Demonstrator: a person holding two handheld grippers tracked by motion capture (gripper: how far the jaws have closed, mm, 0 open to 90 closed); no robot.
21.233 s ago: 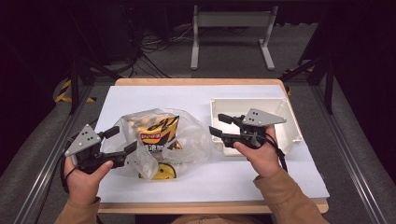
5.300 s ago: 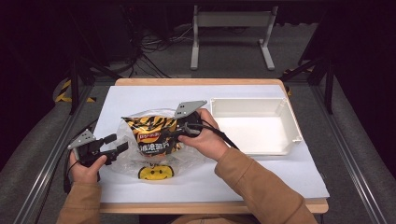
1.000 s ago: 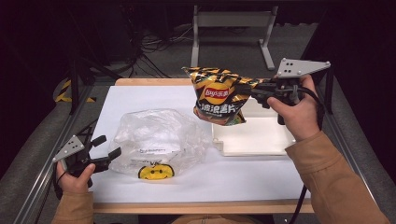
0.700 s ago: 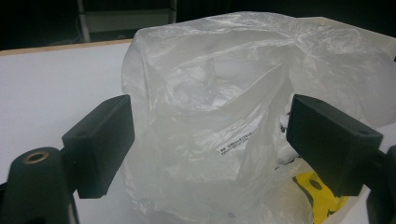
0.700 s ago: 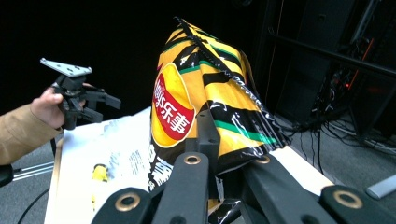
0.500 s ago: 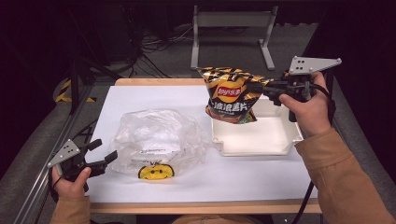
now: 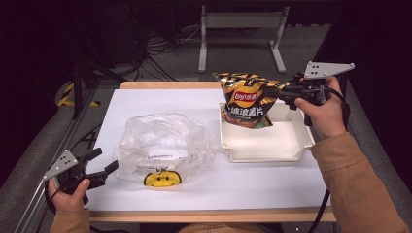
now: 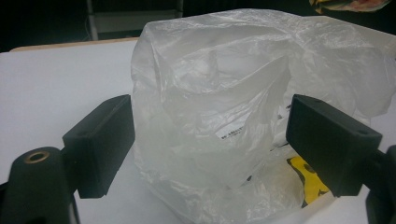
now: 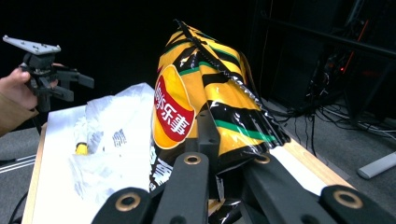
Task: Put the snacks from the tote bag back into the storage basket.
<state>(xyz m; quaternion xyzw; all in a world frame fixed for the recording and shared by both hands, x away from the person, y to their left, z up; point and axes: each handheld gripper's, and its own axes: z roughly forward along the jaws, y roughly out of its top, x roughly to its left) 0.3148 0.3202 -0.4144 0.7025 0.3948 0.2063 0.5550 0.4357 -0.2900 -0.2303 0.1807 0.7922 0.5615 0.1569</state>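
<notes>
A yellow and black chips bag [image 7: 247,101] hangs upright above the far left part of the white tray [image 7: 265,148]. My right gripper [image 7: 276,92] is shut on its upper right edge. In the right gripper view the jaws pinch the chips bag [image 9: 205,98] at my right gripper [image 9: 209,154]. A crumpled clear plastic bag [image 7: 163,143] with a yellow smiley print lies on the white table. My left gripper [image 7: 104,162] stands open at the bag's left front edge. Seen along my left gripper [image 8: 210,149], the plastic bag [image 8: 210,93] bulges between the wide-apart jaws.
The white table sheet [image 7: 160,99] ends at a wooden front edge [image 7: 209,215]. A metal frame [image 7: 240,34] and cables lie on the dark floor beyond the table. My left gripper [image 9: 70,84] is seen far off in the right gripper view, beyond the plastic bag [image 9: 116,135].
My right gripper has carried the chips bag to the right and slightly down, so it now hangs over the tray. The left gripper has stayed about where it was.
</notes>
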